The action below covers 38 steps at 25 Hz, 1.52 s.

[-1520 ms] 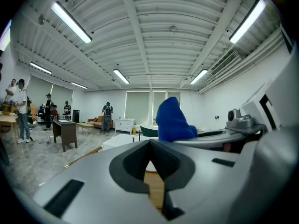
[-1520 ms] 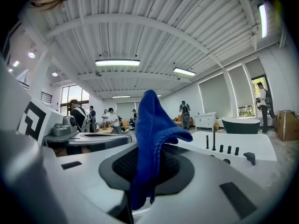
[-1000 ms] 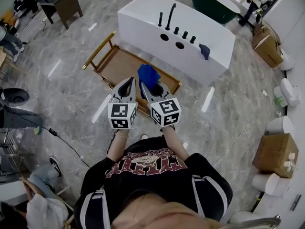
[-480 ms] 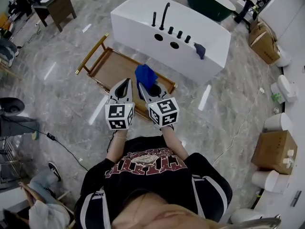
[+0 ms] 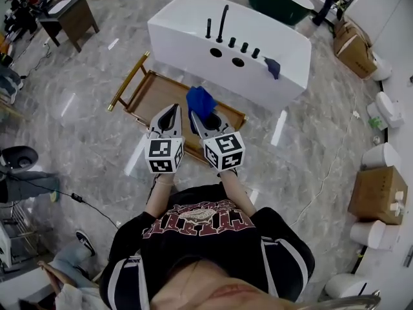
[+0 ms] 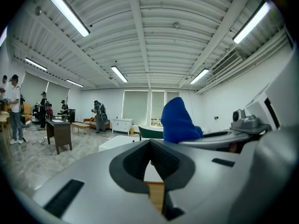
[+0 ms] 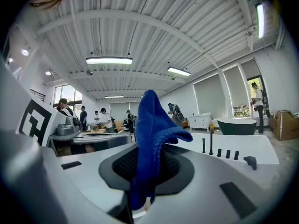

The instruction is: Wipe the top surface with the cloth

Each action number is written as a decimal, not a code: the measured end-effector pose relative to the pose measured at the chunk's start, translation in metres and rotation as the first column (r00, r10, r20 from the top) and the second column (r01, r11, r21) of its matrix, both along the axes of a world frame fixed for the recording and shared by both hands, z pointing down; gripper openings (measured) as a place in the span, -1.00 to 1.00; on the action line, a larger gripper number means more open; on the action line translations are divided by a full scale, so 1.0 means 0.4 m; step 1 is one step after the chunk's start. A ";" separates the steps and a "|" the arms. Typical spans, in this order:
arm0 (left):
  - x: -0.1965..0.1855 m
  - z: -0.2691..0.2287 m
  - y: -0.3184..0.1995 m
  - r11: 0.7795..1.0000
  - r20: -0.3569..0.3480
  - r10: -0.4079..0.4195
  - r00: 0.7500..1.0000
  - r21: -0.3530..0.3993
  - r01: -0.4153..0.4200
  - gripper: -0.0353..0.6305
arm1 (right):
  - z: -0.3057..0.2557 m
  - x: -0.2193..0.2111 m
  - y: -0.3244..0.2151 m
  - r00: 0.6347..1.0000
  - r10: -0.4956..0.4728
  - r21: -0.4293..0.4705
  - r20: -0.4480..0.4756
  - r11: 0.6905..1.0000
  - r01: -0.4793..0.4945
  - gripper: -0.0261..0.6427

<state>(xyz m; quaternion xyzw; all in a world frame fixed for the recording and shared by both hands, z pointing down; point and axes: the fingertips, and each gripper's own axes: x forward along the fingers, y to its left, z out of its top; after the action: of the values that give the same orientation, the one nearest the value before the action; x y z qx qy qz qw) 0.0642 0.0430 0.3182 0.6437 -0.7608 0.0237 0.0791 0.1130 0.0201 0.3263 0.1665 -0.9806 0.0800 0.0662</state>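
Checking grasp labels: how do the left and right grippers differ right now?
The left gripper is shut on nothing; the right gripper is shut on the blue cloth, which sticks up from its jaws. The left gripper points nearly straight ahead; the right gripper angles inward toward it. Both are held side by side, facing the white tub.

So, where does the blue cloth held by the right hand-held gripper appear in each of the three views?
Head view: the blue cloth is just above centre, at the tip of the right hand-held gripper.
Left gripper view: right of centre, standing up.
Right gripper view: in the centre, pinched between the jaws.
Shared landmark: the dark green tub, far behind in all three.
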 end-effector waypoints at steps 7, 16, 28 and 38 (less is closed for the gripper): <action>-0.119 -0.001 0.033 1.000 -0.002 0.014 1.000 0.000 -0.014 -0.75 | 0.004 -0.115 0.036 1.000 0.019 -0.003 -0.004 1.000 -0.019 -0.69; -0.138 0.008 0.007 0.997 -0.012 0.074 0.997 -0.003 -0.074 -0.75 | 0.007 -0.128 0.014 0.996 0.089 -0.014 -0.004 0.996 -0.089 -0.69; -0.255 -0.021 0.061 0.999 -0.014 0.046 0.999 0.020 -0.046 -0.75 | 0.005 -0.243 0.038 0.996 0.089 -0.030 0.001 0.996 -0.088 -0.69; -0.335 -0.035 0.136 0.999 0.019 0.040 0.999 0.031 -0.041 -0.75 | -0.012 -0.363 0.139 0.999 0.032 -0.001 0.003 0.999 -0.032 -0.69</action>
<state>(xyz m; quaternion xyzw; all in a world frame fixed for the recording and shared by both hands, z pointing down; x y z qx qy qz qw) -0.0698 0.0973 0.3043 0.6599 -0.7486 0.0192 0.0618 -0.0320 0.0756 0.3216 0.1822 -0.9778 0.0818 0.0637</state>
